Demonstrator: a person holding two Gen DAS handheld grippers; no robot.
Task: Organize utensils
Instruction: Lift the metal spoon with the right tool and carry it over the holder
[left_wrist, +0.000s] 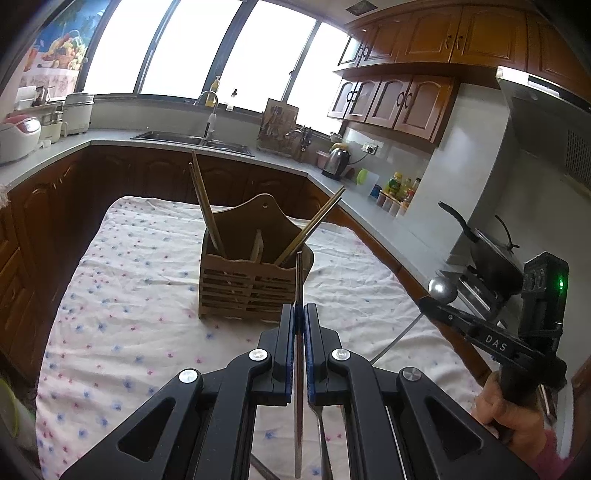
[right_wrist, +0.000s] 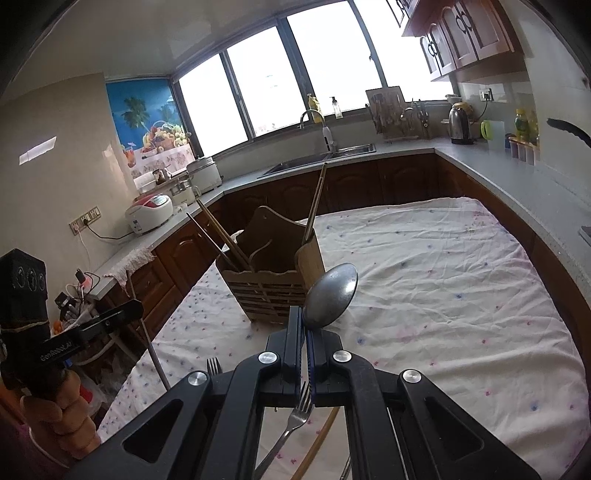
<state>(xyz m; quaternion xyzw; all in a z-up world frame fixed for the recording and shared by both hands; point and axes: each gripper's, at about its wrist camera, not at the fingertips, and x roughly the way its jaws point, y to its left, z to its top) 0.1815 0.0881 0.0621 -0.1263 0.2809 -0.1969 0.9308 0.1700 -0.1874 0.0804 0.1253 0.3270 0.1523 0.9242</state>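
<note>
The table (left_wrist: 155, 258), draped in a white floral cloth (right_wrist: 443, 266), fills the middle of both views; its far and right edges run close to the grey L-shaped counter (left_wrist: 369, 218), with only a narrow aisle between them. The cloth lies bare to the right of the wooden utensil caddy (left_wrist: 243, 280), which stands upright near the table's centre, slatted front toward the cameras. Four chopsticks rise from it: two leaning left in the left compartment (left_wrist: 205, 206) and two leaning right in the right compartment (left_wrist: 314, 225).

The left gripper (left_wrist: 300, 314) is held level just short of the caddy, its blue-padded jaws pressed together on a thin flat metal utensil handle (left_wrist: 299, 280), seen edge-on; its upper end overlaps the caddy's right front corner and its lower end hangs below the jaws.

The right gripper (right_wrist: 306, 325), held in the person's right hand (left_wrist: 517, 410) at the table's right edge, is raised beside the caddy, jaws clamped on a steel spoon (right_wrist: 332, 295) at the neck, bowl upward and tilted right.

On the cloth beneath the grippers, the right wrist view shows one fork (right_wrist: 295, 417) and the tines of a second (right_wrist: 213, 365); a loose wooden stick (right_wrist: 317, 443) lies beside them.
</note>
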